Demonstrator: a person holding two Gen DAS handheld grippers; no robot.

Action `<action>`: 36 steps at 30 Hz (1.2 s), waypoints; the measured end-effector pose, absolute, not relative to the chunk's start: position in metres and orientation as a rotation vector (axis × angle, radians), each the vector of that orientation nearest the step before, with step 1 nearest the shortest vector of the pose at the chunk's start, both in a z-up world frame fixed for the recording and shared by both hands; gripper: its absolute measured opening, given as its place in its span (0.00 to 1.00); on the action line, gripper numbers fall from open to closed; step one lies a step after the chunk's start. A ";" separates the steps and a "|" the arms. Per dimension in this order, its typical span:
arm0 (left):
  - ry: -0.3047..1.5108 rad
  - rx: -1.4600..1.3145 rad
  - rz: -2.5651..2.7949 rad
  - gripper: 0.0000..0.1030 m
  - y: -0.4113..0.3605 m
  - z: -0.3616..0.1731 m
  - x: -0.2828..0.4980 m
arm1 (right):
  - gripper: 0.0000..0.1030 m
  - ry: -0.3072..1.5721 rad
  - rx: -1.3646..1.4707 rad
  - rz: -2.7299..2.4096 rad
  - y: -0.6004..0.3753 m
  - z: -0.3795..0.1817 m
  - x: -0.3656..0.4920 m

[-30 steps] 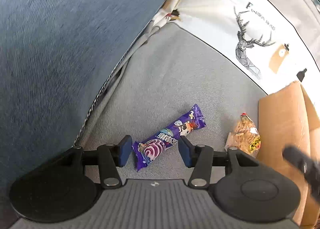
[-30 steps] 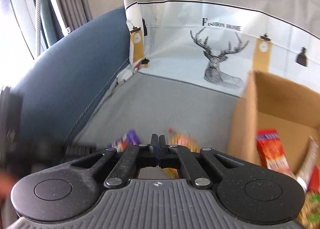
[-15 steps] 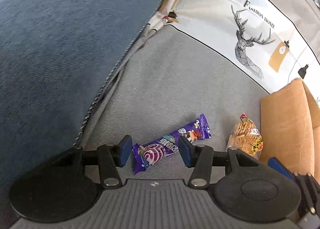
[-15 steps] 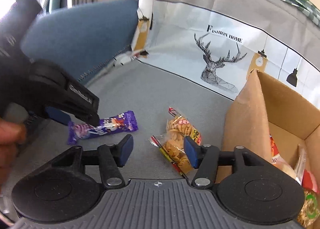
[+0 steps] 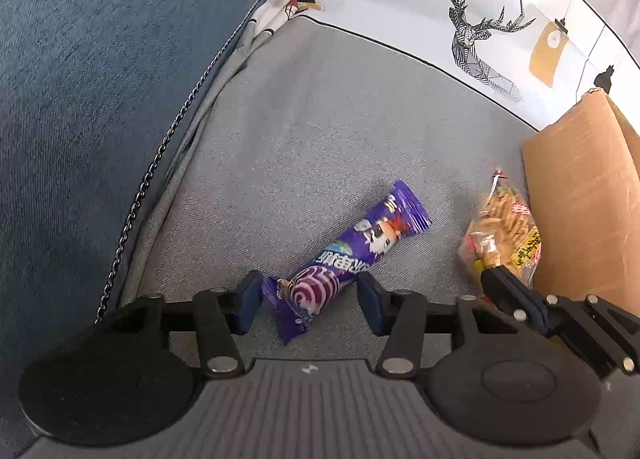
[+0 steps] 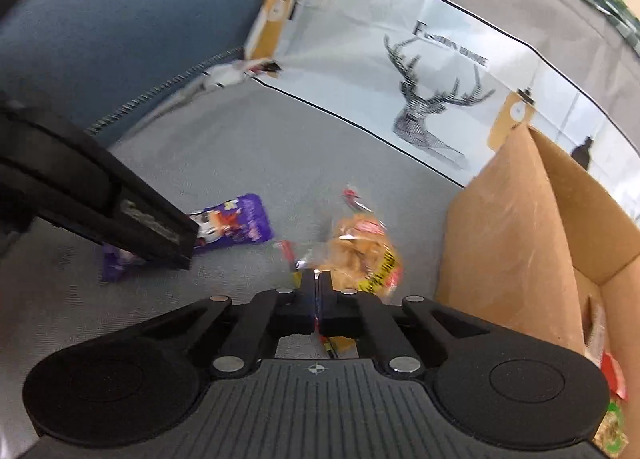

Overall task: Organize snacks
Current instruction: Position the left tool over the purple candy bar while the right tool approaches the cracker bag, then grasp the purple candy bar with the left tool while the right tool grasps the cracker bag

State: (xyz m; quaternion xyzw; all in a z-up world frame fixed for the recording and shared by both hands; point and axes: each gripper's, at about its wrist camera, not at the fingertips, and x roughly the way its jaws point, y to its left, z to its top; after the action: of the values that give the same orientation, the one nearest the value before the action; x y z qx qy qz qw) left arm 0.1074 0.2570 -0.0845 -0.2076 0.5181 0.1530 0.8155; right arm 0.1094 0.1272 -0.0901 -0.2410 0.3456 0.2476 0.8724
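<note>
Left claw [image 5: 306,305] lowered over the grey sofa seat [image 5: 304,131], jaws spread but just been narrowing; lower end of the purple snack bar [image 5: 352,259] lying between the blue pads [image 5: 248,301], no pad contact visible. Bar flat on the seat, angled up toward the right.

Right claw [image 6: 316,291] pressed together, pinching the near edge of the clear bag of orange snack sticks [image 6: 360,255]; bag on the seat, just beside the outer wall of the cardboard box [image 6: 500,227]. Same grip seen in the left wrist view at the bag's lower corner. More packets visible inside the box, details blurred.

Blue sofa arm [image 5: 100,79] to the left; deer-print cover [image 5: 472,19] across the backrest.
</note>
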 end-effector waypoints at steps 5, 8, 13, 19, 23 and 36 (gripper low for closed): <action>1.090 -0.437 0.318 0.26 0.255 -0.082 0.100 | 0.00 0.669 -0.549 0.588 0.121 -0.084 0.086; 1.072 -0.483 0.320 0.26 0.259 -0.077 0.089 | 0.00 0.653 -0.575 0.616 0.115 -0.078 0.071; 1.060 -0.594 0.310 0.26 0.267 -0.074 0.066 | 0.00 0.676 -0.589 0.685 0.103 -0.068 0.037; 1.067 -0.663 0.324 0.26 0.267 -0.069 0.041 | 0.07 0.632 -0.514 0.650 0.090 -0.052 0.013; 1.087 -0.655 0.336 0.27 0.270 -0.072 0.041 | 0.47 0.611 -0.413 0.582 0.089 -0.048 0.023; 1.117 -0.623 0.345 0.41 0.270 -0.081 0.057 | 0.79 0.583 -0.383 0.375 0.124 -0.077 0.080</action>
State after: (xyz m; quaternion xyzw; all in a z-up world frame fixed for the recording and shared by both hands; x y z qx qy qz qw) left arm 0.0570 0.2695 -0.0811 -0.2893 0.5187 0.1599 0.7884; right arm 0.0799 0.1244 -0.0769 -0.1864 0.2837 0.1827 0.9227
